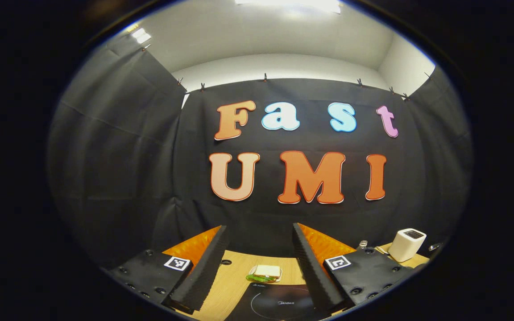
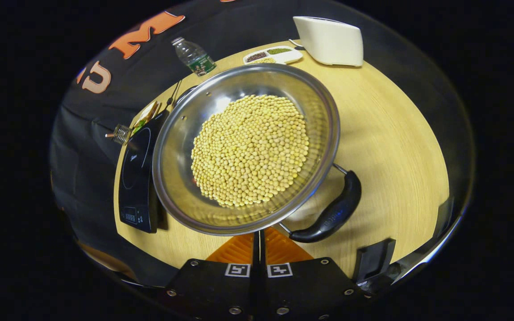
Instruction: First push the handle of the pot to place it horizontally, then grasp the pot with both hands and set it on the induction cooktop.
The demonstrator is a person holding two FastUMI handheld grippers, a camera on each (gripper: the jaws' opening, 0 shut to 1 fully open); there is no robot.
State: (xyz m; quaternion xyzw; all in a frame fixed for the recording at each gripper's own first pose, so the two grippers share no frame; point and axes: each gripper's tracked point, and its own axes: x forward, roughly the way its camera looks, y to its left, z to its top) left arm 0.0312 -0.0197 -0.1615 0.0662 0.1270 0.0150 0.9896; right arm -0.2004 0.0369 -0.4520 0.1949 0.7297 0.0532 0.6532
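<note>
Hovering wide, left tool (image 1: 260,267) — right tool (image 2: 259,243) pinched together beside pot (image 2: 248,147).

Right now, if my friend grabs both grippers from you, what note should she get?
Left gripper: open, holding nothing, raised over the induction cooktop.
Right gripper: fingers closed together at the pot's near rim; whether they pinch it, I cannot tell.
The pot, full of yellow beans, is beside the cooktop on the wooden table, its black handle near the right gripper.
Left: grasp the pot with both grippers and set it on the cooktop.
</note>
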